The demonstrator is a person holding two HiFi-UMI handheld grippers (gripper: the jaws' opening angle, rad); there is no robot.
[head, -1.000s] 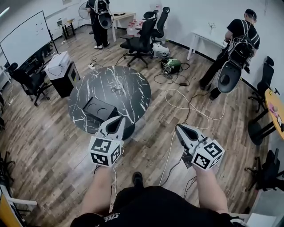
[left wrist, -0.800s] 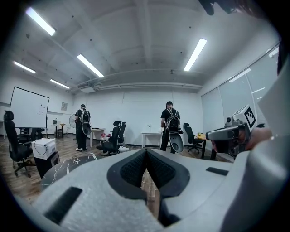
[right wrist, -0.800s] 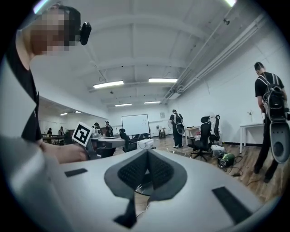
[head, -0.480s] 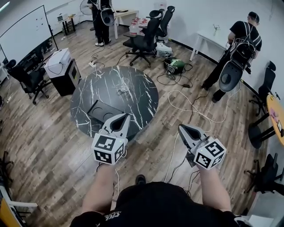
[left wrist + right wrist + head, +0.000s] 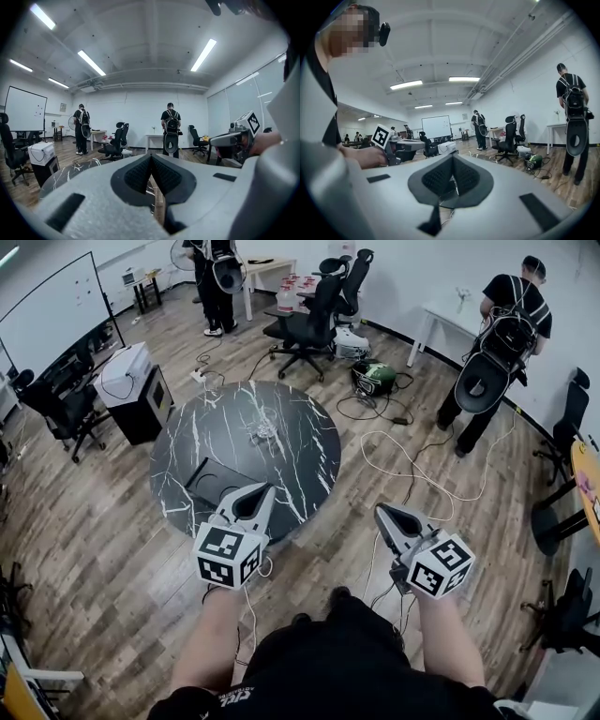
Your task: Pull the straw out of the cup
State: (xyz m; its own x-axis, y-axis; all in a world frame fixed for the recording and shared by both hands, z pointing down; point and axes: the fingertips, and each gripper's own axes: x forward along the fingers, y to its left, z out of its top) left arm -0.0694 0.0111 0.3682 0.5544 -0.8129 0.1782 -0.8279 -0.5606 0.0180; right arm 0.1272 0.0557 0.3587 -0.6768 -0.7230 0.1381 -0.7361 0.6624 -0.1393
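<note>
Clear plastic, by the look of it: the small pale item taken to be the cup (image 5: 263, 427) stands near the middle of the black marbled table (image 5: 305, 451). It is too small in the head view to confirm, and the straw cannot be made out at all.

Finding: neither tool is at the work. Your left gripper (image 5: 260, 495) hangs over the near rim of the table, beside a dark flat slab (image 5: 211, 479). Your right gripper (image 5: 382, 513) is off the table, over floor strewn with cables (image 5: 412, 474). Both point roughly level. Both sets of jaws are pressed together with nothing between them.

Recommendation: close the distance first, and part both sets of jaws before you arrive. Steady the cup low on its wall with one gripper, lightly, since a thin wall would likely buckle. Take the straw with the other just above the rim. Draw along the straw's own line, not sideways, or the cup may tip.
</note>
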